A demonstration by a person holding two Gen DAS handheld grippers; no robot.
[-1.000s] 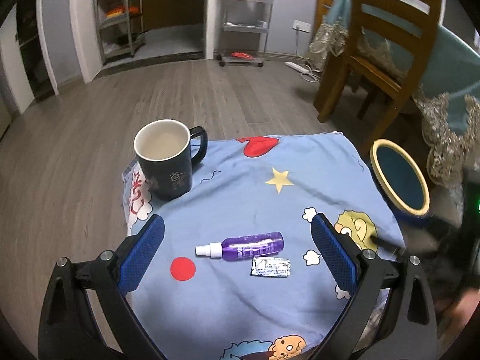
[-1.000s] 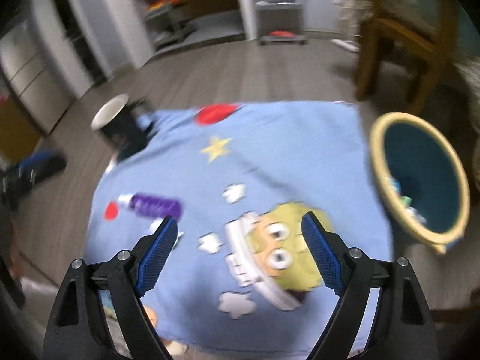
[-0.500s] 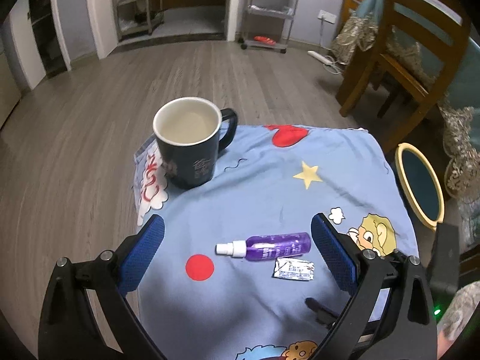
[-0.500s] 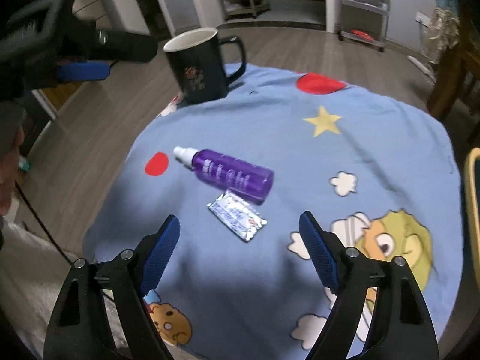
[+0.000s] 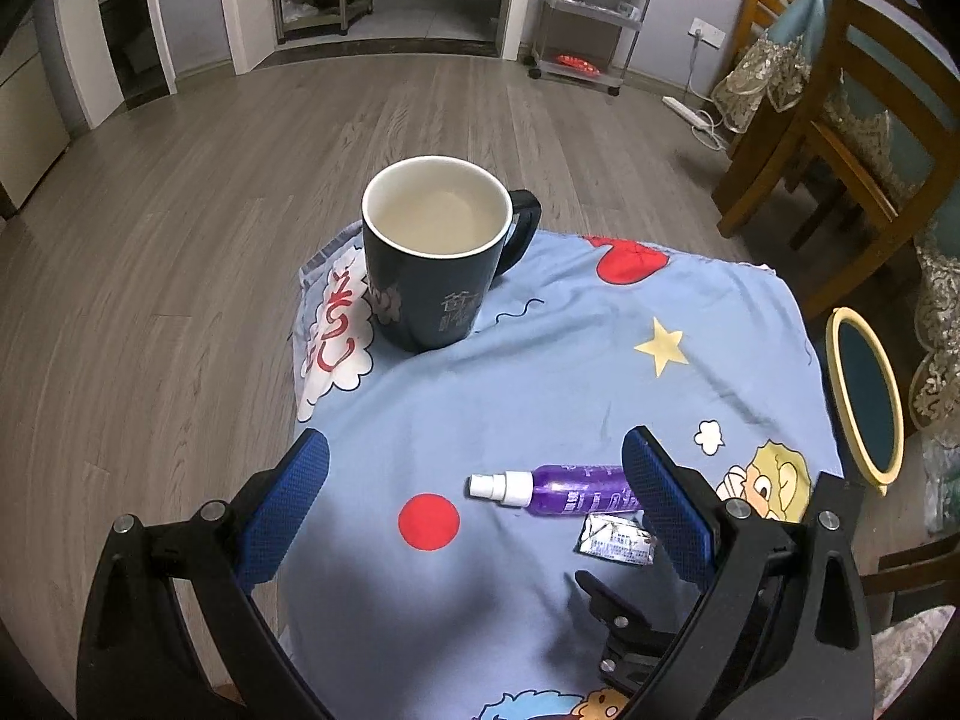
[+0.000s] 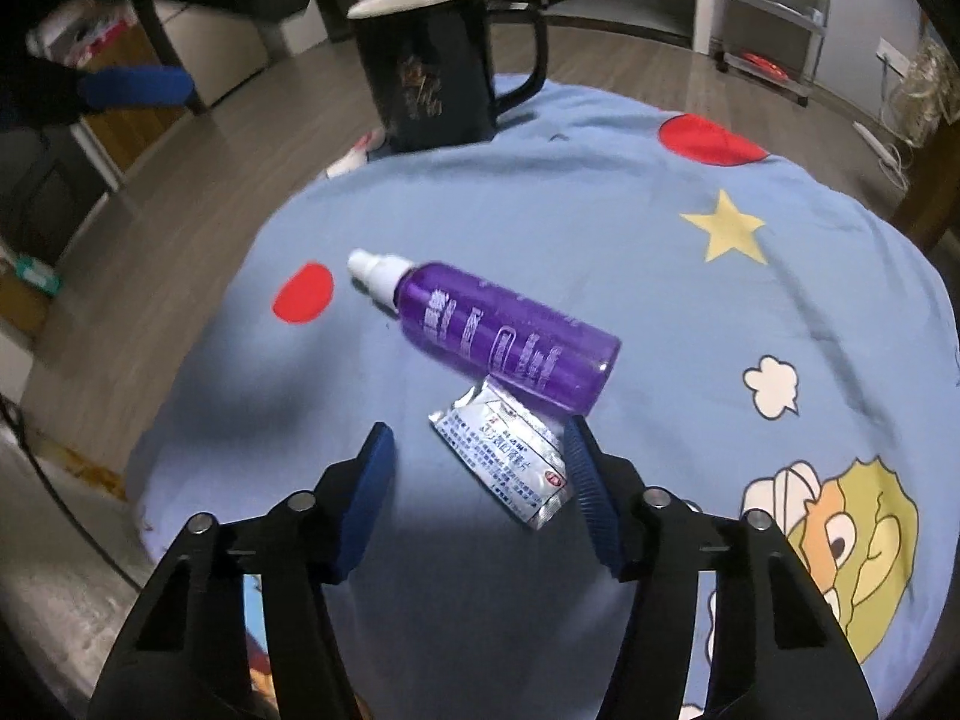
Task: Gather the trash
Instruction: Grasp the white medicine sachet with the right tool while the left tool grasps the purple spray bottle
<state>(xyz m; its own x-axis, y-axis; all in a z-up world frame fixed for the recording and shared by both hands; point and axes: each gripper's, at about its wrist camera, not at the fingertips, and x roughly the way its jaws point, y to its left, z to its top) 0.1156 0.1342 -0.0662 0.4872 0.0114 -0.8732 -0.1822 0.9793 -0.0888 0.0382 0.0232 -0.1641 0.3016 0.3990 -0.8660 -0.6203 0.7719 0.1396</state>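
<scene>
A crumpled silver foil packet (image 6: pixel 507 450) lies on the blue cartoon cloth, just in front of a purple spray bottle (image 6: pixel 492 336) lying on its side. My right gripper (image 6: pixel 480 480) is open, low over the cloth, with the packet between its fingertips, nearer the right finger. In the left wrist view the packet (image 5: pixel 612 543) and bottle (image 5: pixel 564 489) sit near the right finger of my left gripper (image 5: pixel 474 498), which is open and empty above the cloth. The right gripper's tip (image 5: pixel 624 618) shows at the bottom there.
A dark mug (image 5: pixel 435 252) stands at the far left of the cloth-covered table (image 5: pixel 540 372). A yellow-rimmed teal bin (image 5: pixel 864 390) stands on the floor to the right. Wooden chairs (image 5: pixel 840 108) stand behind it. Shelving carts stand by the far wall.
My right gripper has swung left from the bin side and come down close to the packet, and its jaws have narrowed. My left gripper has drifted left toward the mug.
</scene>
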